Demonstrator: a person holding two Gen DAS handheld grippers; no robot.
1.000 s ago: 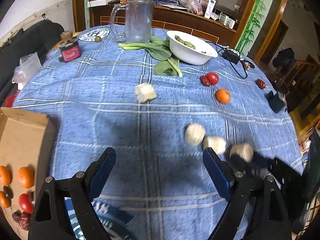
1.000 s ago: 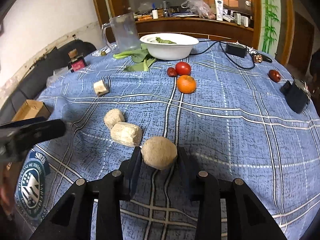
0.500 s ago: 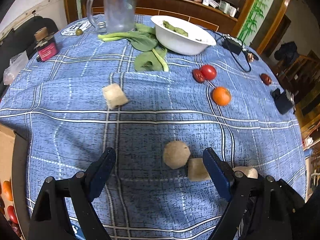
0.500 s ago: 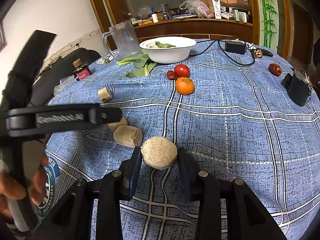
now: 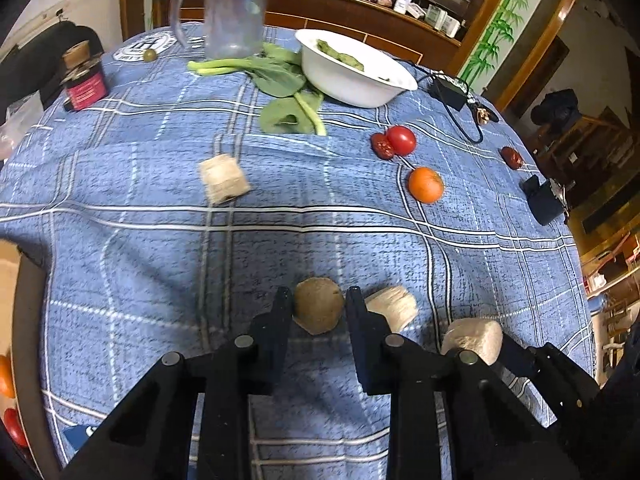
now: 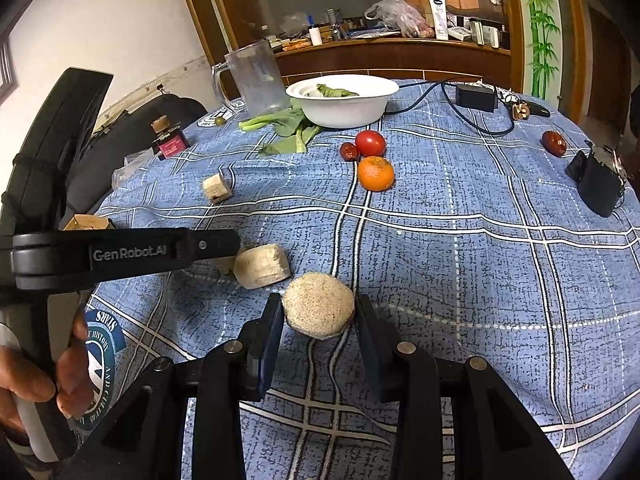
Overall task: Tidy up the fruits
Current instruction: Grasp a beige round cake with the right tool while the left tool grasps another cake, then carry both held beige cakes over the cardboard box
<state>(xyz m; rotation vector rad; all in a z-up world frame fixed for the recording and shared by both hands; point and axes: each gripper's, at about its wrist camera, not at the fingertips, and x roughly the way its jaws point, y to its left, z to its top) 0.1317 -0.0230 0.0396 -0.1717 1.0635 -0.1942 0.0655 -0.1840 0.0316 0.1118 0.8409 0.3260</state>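
My left gripper [image 5: 318, 298] is shut on a round beige chunk [image 5: 318, 312] that rests on the blue checked cloth [image 5: 160, 264]. A second beige chunk [image 5: 394, 310] lies just right of it. My right gripper [image 6: 318, 300] is shut on a third, rounder chunk [image 6: 318, 310], which also shows at the lower right of the left wrist view. A cube-shaped chunk [image 5: 223, 178] sits alone further back. An orange [image 6: 375, 173], a tomato [image 6: 370, 143] and a red date [image 6: 349, 151] lie mid-table, with another date [image 6: 554, 143] at the right.
A cardboard box [image 5: 8, 272] with an orange and a tomato in it stands at the left edge. A white bowl [image 5: 352, 80], leafy greens [image 5: 280, 80], a clear jug [image 5: 236, 12] and a small jar [image 5: 84, 84] are at the back. A charger [image 6: 476, 96] and a black object [image 6: 598, 182] lie at the right.
My left gripper came forward and down over the cluster of chunks and its wide-open jaws closed on the round one. The right gripper kept still with its chunk.
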